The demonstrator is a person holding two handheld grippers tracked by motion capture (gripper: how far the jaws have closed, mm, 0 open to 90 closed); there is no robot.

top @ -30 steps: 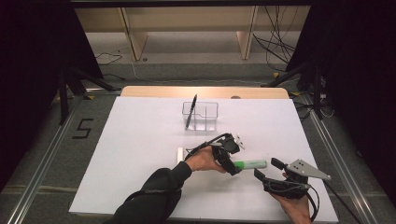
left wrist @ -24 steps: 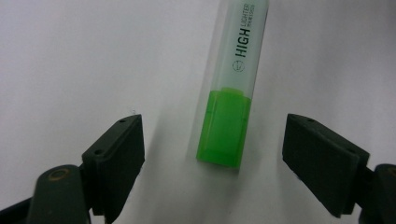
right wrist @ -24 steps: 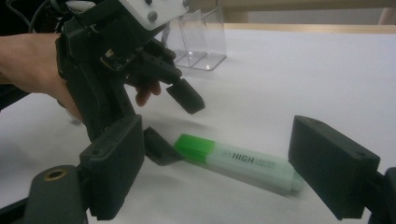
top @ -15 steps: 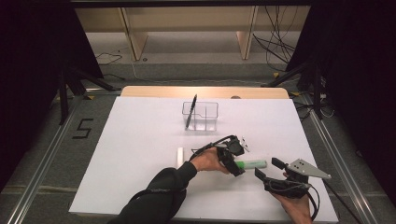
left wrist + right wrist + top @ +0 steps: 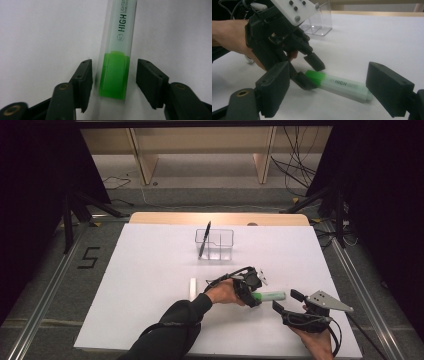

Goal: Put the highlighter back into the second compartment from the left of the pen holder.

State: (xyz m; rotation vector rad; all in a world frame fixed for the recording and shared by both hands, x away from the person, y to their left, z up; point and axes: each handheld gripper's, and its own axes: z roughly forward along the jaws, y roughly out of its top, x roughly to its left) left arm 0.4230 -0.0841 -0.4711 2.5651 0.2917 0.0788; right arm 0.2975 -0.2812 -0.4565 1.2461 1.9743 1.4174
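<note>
A green highlighter [image 5: 270,296] lies flat on the white table, toward the front right. My left gripper [image 5: 254,292] reaches over from the left and is open, its jaws straddling the highlighter's green capped end [image 5: 113,75] with a gap on each side. In the right gripper view the same left gripper [image 5: 310,73] stands tilted over the highlighter [image 5: 342,86]. My right gripper [image 5: 286,301] sits just right of the highlighter, low over the table. It is open, and its jaws [image 5: 330,93] frame the highlighter from a short way off.
A clear plastic organiser [image 5: 216,245] stands at mid-table farther back, with a black pen [image 5: 204,239] leaning in it. A small white stick-like object [image 5: 192,289] lies left of my left hand. The table's front edge is close below the right gripper.
My left hand and gripper have shifted very slightly at the highlighter's green end. The highlighter and the right gripper have stayed where they were.
</note>
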